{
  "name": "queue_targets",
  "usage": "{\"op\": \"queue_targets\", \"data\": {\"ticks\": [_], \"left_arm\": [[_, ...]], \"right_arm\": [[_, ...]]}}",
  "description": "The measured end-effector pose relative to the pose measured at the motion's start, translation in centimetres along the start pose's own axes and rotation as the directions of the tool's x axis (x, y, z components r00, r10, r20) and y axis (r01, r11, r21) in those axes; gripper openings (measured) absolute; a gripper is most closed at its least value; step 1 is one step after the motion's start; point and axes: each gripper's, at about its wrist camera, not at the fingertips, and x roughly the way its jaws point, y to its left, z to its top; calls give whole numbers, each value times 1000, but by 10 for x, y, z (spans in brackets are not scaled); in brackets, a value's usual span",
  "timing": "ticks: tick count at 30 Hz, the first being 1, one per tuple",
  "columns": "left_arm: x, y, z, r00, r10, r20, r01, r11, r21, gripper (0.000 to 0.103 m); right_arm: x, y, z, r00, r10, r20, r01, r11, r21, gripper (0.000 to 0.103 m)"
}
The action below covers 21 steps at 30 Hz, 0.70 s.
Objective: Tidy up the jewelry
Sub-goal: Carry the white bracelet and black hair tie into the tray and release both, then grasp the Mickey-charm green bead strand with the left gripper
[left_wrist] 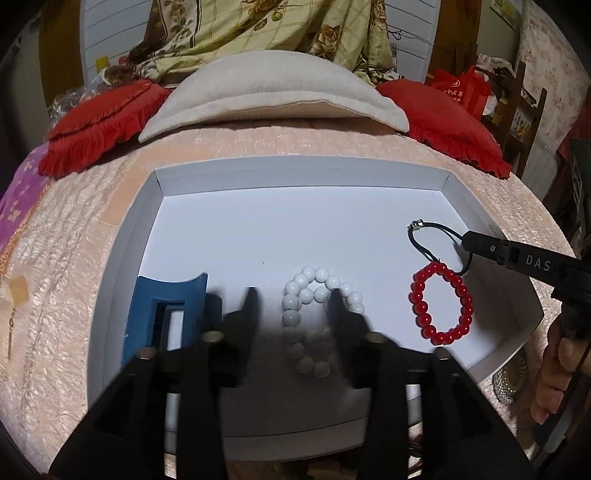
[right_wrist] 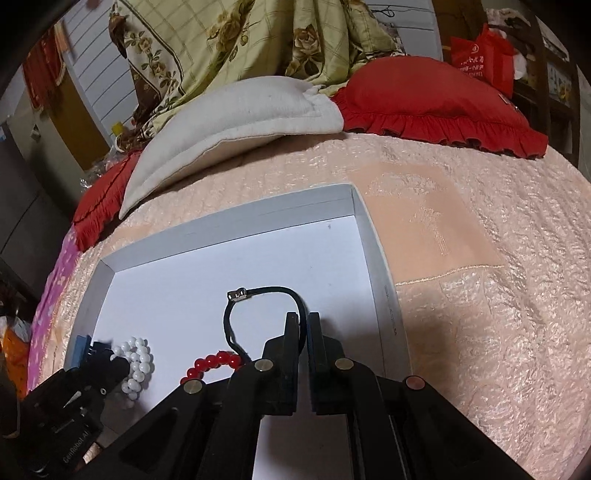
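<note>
**Q:** Where was the black cord (right_wrist: pixel 258 295)?

**Me:** Inside the white box (left_wrist: pixel 458 199) on the bed, far right, looping away from me, clasp end (right_wrist: pixel 236 294) pointing left. My right gripper (right_wrist: pixel 303 332) had its fingers pinched nearly closed on it; placing step, I'd guess. Next: release it flat, clear of the red bracelet (left_wrist: pixel 441 304). My left gripper (left_wrist: pixel 293 306) hung wide open over the white beads (left_wrist: pixel 314 295), holding nothing.

Bed (left_wrist: pixel 258 147) with pale peach textured coverlet fills centre. At 12 o'clock, cream pillow (left_wrist: pixel 273 92); 2 red ruffled cushions flank it, at 10 o'clock (left_wrist: pixel 99 122) and at 2 o'clock (left_wrist: pixel 443 118). Floral quilt (left_wrist: pixel 258 33) heaped behind, against white slatted wall (left_wrist: pixel 110 37). Red shopping bag (left_wrist: pixel 461 88) and wooden chair (left_wrist: pixel 517 110) at 2 o'clock. Purple flowered fabric (left_wrist: pixel 22 192) at 9 o'clock. Dim indoor light.
</note>
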Motion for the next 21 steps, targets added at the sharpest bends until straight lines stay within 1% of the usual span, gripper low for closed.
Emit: {"op": "queue_targets", "data": {"ticks": [2, 6, 7, 9, 10, 11, 14, 17, 19, 21], "left_arm": [[-2, -1, 0, 1000, 15, 13, -15, 1000, 11, 45], [-5, 4, 2, 1000, -2, 21, 2, 1000, -5, 46], [-7, 5, 3, 1000, -5, 25, 6, 1000, -9, 46], [-12, 8, 5, 999, -21, 43, 22, 1000, -19, 46], [-16, 10, 6, 998, -29, 54, 31, 999, -25, 46], [-20, 12, 7, 997, -34, 64, 36, 999, -29, 46], [-33, 20, 9, 994, -40, 101, 45, 998, -52, 46], [-52, 35, 2, 991, -41, 125, 55, 993, -105, 46], [-66, 42, -10, 992, -55, 117, 69, 990, -122, 46], [-76, 41, -24, 994, -56, 96, 66, 992, -106, 46]], "right_arm": [[-2, 0, 0, 1000, 7, 0, -7, 1000, 0, 5], [-8, 2, 0, 1000, 9, 17, -8, 1000, -11, 7], [-10, 2, 0, 1000, 5, 23, -4, 1000, -16, 11], [-12, 4, 0, 1000, -1, 28, 1, 1000, -22, 26], [-13, 4, -1, 999, -4, 33, 5, 1000, -26, 40], [-15, 5, -1, 999, -10, 43, 11, 999, -31, 45], [-23, 10, -1, 997, -11, 70, 16, 998, -61, 45], [-36, 13, -5, 994, 29, 105, -20, 996, -83, 45], [-50, 14, -11, 989, 51, 136, -38, 995, -94, 45], [-69, 14, -23, 984, 82, 160, -64, 992, -111, 45]]}}
